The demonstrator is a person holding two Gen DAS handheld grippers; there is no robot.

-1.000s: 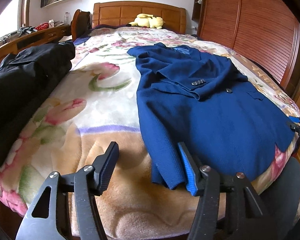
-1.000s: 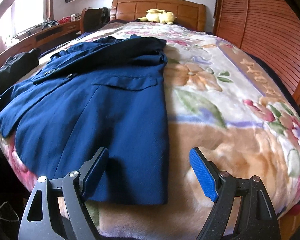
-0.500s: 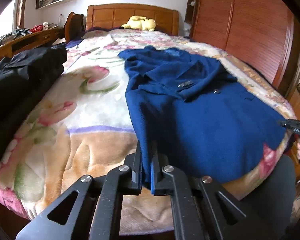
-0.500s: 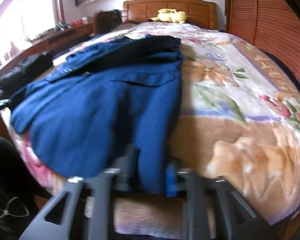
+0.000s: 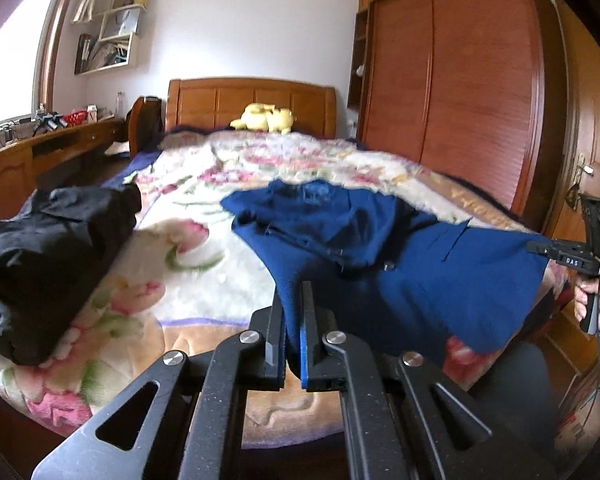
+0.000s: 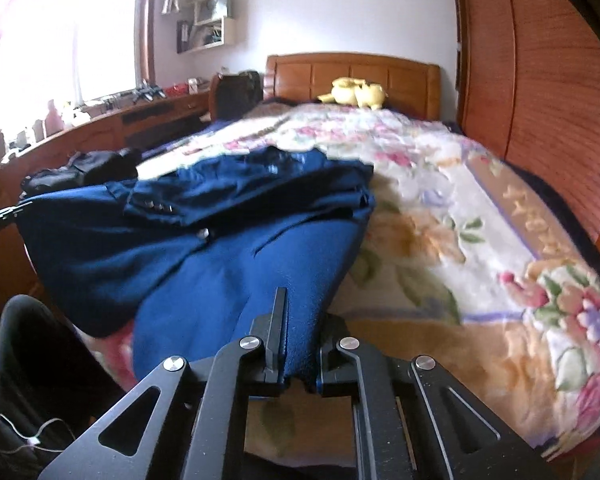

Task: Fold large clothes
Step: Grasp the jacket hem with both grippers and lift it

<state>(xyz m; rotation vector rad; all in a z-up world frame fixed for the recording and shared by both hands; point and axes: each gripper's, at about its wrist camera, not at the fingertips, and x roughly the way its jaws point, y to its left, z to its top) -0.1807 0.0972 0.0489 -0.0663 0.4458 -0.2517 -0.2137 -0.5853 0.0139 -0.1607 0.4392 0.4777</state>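
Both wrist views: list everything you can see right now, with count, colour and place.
jacket: one, navy blue, near end of bed, hem lifted
blanket: one, floral, covering bed
dark clothes: one pile, black, bed's left edge
plush toy: one, yellow, at headboard
headboard: one, brown wood, far end
wardrobe: one, brown wood, right of bed
desk: one, wood, under the window
left gripper: black, shut on jacket hem
right gripper: black, shut on jacket hem
hand: one, holding right gripper's handle

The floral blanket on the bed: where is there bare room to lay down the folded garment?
Bare floral blanket lies between the black garment pile and the dark blue jacket, also right of the jacket toward the wooden wardrobe, and beyond it before the yellow plush toy. The left edge is crowded.
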